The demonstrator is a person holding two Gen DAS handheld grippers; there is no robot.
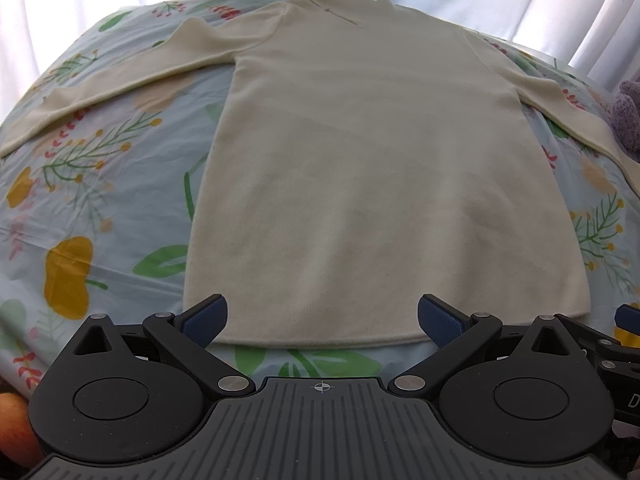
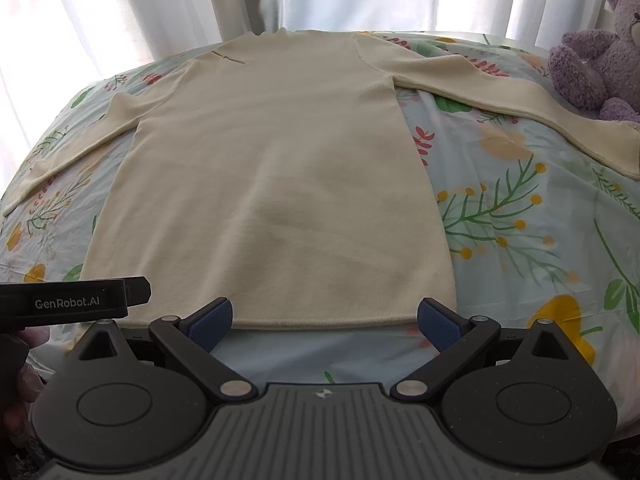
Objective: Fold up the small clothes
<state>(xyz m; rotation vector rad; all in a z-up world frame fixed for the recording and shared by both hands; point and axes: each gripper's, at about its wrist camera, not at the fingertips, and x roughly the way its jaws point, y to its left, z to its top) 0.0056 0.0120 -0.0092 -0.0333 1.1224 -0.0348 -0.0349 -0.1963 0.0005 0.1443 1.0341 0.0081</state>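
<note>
Left wrist view: a cream knit long-sleeved top (image 1: pixel 360 168) lies flat on a bed with a pale blue flowery sheet (image 1: pixel 100 208), not folded yet.

No fold shows, so all the folding is left to do. Both sleeves are spread out to the sides. The left gripper (image 1: pixel 322 314) and the right gripper (image 2: pixel 325 314) sit near the bottom hem, jaws wide open and holding nothing. Bare sheet on both sides gives room to move. A fuzzy purple teddy bear (image 2: pixel 600 56) sits close to the right sleeve end.
</note>
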